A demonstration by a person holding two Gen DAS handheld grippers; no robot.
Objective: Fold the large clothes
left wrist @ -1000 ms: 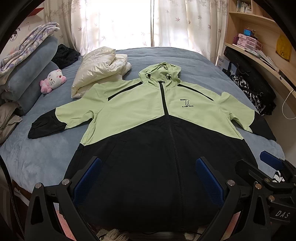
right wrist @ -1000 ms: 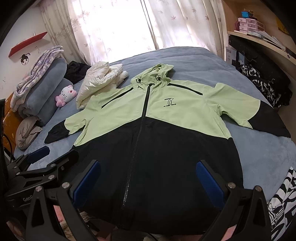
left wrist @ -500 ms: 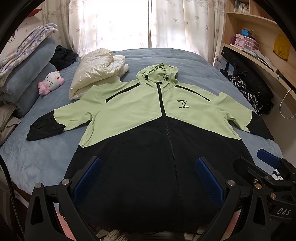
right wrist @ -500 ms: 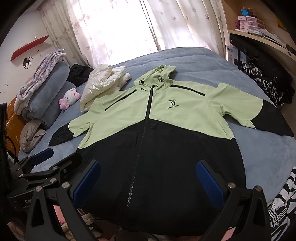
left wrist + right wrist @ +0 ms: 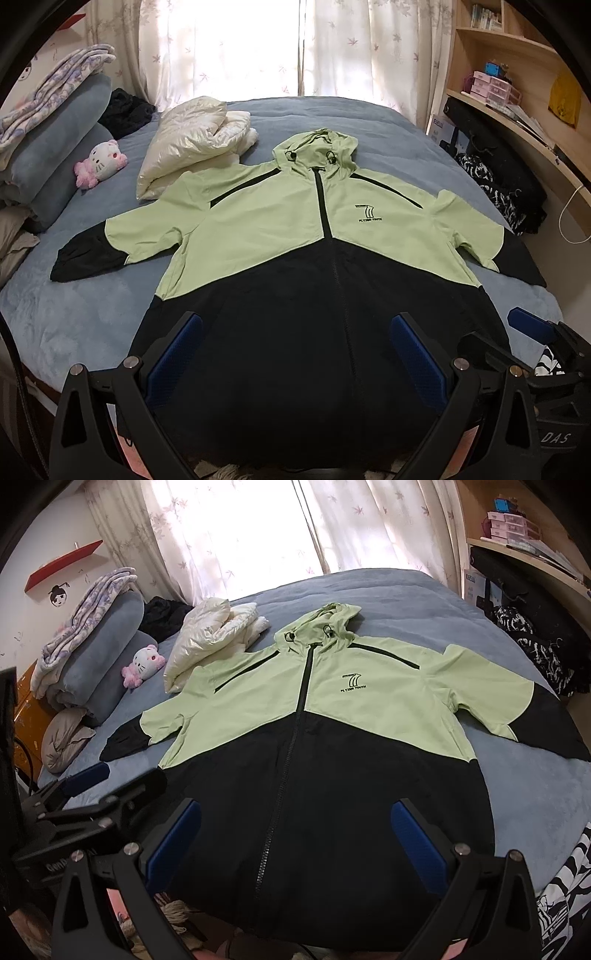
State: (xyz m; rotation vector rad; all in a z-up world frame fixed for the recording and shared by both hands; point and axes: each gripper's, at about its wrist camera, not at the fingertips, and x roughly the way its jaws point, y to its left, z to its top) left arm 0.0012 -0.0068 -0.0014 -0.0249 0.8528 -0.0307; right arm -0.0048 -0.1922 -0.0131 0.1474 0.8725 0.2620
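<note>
Green-black jacket [image 5: 295, 258]: flat on bed [image 5: 74, 317], hem at 6 o'clock edge.
Left gripper [image 5: 295, 354]: spread, holding nothing.
Right gripper [image 5: 295, 834]: spread, holding nothing.
Free bed: 9 o'clock.

bed [image 5: 354, 122]: blue cover | jacket [image 5: 295, 236] flat | white puffer [image 5: 192, 144] | plush [image 5: 99, 162]

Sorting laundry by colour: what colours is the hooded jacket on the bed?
The jacket is light green on top, black below; clearest in the left wrist view.
</note>
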